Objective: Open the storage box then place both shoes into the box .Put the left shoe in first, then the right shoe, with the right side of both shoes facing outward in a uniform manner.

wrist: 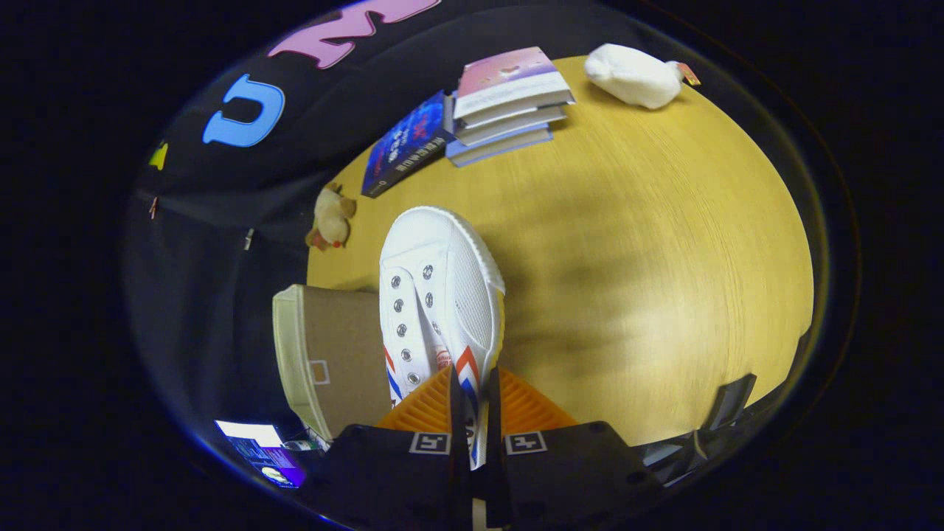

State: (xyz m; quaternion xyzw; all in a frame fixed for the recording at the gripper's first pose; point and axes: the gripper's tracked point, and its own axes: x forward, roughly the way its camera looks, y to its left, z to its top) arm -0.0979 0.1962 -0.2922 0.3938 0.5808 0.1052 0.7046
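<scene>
Over wooden table [627, 243], tongs [473, 398] clamp white shoe [439, 295] beside storage box [332, 354].

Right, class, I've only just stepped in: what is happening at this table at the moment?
A person's hand-held gripper is shut on a white shoe, pinching its side wall near the heel so the toe points away from the fingers. The shoe appears to be carried above the wooden table, right beside the cardboard storage box. Whether it is going into the box cannot be told. Beyond the shoe lie a stack of books, a small plush toy and a white bundle.
</scene>
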